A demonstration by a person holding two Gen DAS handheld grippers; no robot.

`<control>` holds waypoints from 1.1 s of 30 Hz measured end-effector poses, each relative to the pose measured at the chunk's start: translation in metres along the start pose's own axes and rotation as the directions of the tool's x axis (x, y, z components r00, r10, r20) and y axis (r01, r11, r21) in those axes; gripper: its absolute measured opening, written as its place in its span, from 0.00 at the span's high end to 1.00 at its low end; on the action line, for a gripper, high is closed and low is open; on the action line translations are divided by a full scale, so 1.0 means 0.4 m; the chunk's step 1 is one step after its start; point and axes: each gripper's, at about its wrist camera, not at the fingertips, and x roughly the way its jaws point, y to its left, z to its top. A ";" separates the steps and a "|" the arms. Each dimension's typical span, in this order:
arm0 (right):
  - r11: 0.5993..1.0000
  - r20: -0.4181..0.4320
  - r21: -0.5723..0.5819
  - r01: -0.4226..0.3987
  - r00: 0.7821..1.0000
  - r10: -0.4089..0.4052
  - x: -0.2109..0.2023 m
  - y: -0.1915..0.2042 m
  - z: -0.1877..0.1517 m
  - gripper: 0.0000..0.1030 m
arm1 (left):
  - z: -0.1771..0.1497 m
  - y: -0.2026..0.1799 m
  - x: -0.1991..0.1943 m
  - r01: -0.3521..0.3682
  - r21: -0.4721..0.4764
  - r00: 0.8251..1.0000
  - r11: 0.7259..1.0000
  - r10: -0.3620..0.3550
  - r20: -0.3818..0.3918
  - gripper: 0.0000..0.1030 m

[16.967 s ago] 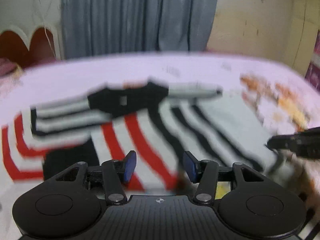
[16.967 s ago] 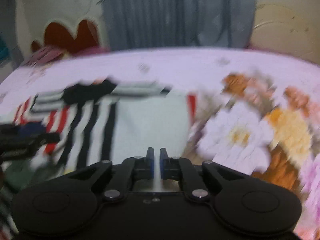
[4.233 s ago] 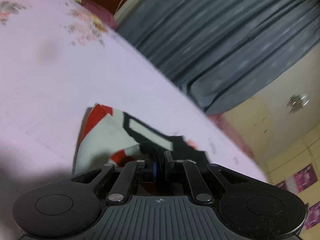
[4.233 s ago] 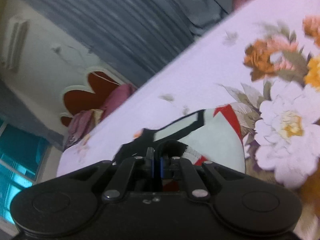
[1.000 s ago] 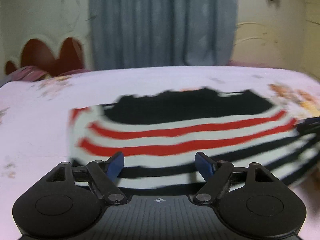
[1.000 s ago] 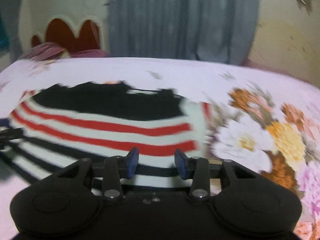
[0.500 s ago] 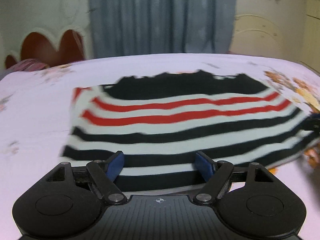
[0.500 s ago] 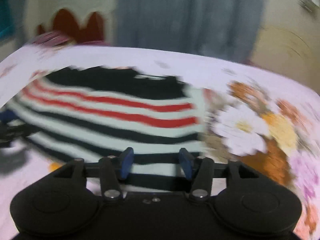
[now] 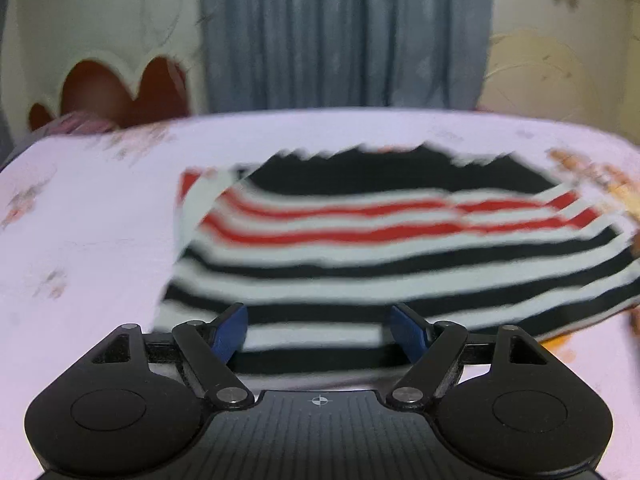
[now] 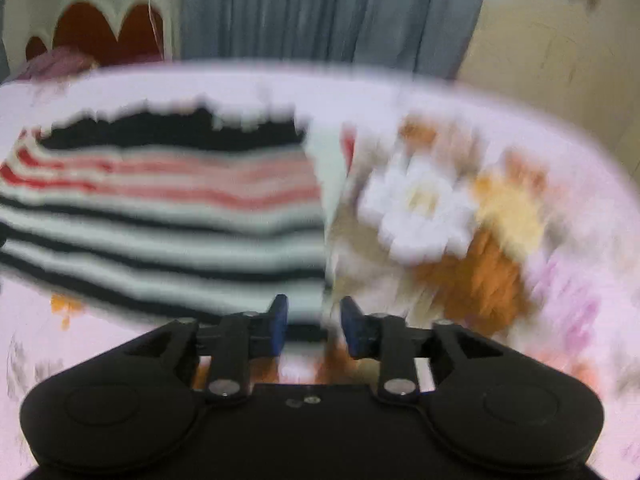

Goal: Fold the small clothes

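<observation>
Both black two-finger grippers with blue pads sit low over the near edge of the bed. The left gripper has its jaws spread wide with nothing between the pads; the near hem of the garment lies just beyond them. The right gripper is narrower and its jaws are closing, with the garment's near right corner in the gap and not yet pinched, as far as the blur allows.

The task's thing, a small knitted top with black-and-white stripes, two red stripes and a solid black yoke, lies spread flat across the middle of the pale pink bedsheet, hem toward the near edge, neckline toward the far edge and the grey pleated curtain. Its right side borders the sheet's big print of white and orange flowers.

By my judgement the step in hand is taking hold of the hem corners for a fold. Next, each gripper needs to pinch the hem at its own corner, catching only the garment and not the sheet beneath.

It looks like soft, limp, slightly thick knit; its left edge appears already turned over, showing a white underside. It should drape and sag between two grips.
</observation>
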 end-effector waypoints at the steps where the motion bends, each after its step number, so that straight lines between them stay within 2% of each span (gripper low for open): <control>1: 1.000 0.030 -0.001 -0.031 0.999 0.031 -0.011 0.016 0.011 0.68 | 0.007 -0.022 0.000 0.020 0.001 1.000 1.000 -0.020 0.008 0.25; 3: 0.994 0.044 -0.005 -0.111 0.993 0.111 -0.006 0.057 0.023 0.70 | 0.013 -0.071 0.019 0.060 0.005 0.998 0.998 -0.060 -0.010 0.25; 5: 0.986 0.024 -0.078 -0.146 0.989 0.148 0.018 0.114 0.015 0.70 | 0.006 -0.101 0.042 0.069 0.020 0.997 0.997 -0.068 -0.041 0.25; 6: 0.980 -0.013 -0.123 -0.154 0.988 0.154 0.040 0.139 0.004 0.70 | -0.003 -0.103 0.054 0.051 0.029 0.997 0.998 -0.049 -0.064 0.25; 7: 0.979 -0.073 -0.158 -0.132 0.990 0.122 0.069 0.154 -0.013 0.67 | -0.010 -0.092 0.053 0.051 0.020 0.997 0.999 -0.049 -0.066 0.25; 8: 0.980 -0.046 -0.156 -0.122 0.992 0.116 0.066 0.149 -0.023 0.59 | -0.015 -0.073 0.044 0.044 0.007 0.997 0.999 -0.043 -0.061 0.25; 9: 0.984 -0.048 -0.150 -0.095 0.995 0.088 0.063 0.143 -0.023 0.57 | -0.016 -0.058 0.035 0.018 0.007 0.998 1.000 -0.017 -0.062 0.25; 12: 0.987 -0.037 -0.142 -0.077 0.997 0.072 0.033 0.139 -0.005 0.62 | -0.010 0.007 0.005 -0.028 -0.049 0.999 0.998 0.025 -0.048 0.25; 15: 0.982 0.016 -0.115 -0.149 0.988 0.151 0.011 0.172 0.026 0.65 | -0.011 0.046 0.022 -0.077 -0.064 0.995 0.995 0.073 -0.068 0.25; 18: 0.972 -0.017 -0.136 -0.190 0.982 0.189 0.040 0.212 0.026 0.68 | -0.025 0.059 0.029 -0.086 -0.060 0.993 0.994 0.081 -0.082 0.25; 19: 0.972 -0.068 -0.149 -0.182 0.982 0.174 0.065 0.221 0.017 0.69 | -0.029 0.061 0.028 -0.085 -0.061 0.993 0.995 0.080 -0.082 0.25; 22: 0.973 -0.063 -0.146 -0.180 0.983 0.173 0.057 0.213 0.015 0.71 | -0.029 0.064 0.005 -0.097 -0.058 0.994 0.994 0.093 -0.059 0.25; 25: 0.979 -0.016 -0.129 -0.155 0.988 0.154 0.033 0.187 0.021 0.73 | -0.041 0.089 0.007 -0.093 -0.079 0.994 0.993 0.087 -0.071 0.25; 28: 0.993 -0.078 -0.080 -0.083 0.994 0.077 0.074 0.135 0.003 0.70 | -0.049 0.104 0.015 -0.079 -0.088 0.994 0.993 0.072 -0.082 0.25; 30: 0.995 -0.075 -0.040 -0.091 0.993 0.088 0.071 0.103 -0.006 0.70 | -0.048 0.107 0.011 -0.076 -0.098 0.994 0.992 0.068 -0.084 0.25; 33: 0.996 -0.071 -0.071 -0.052 0.996 0.047 0.063 0.092 -0.022 0.69 | -0.053 0.125 0.003 -0.059 -0.166 0.996 0.984 0.046 -0.080 0.25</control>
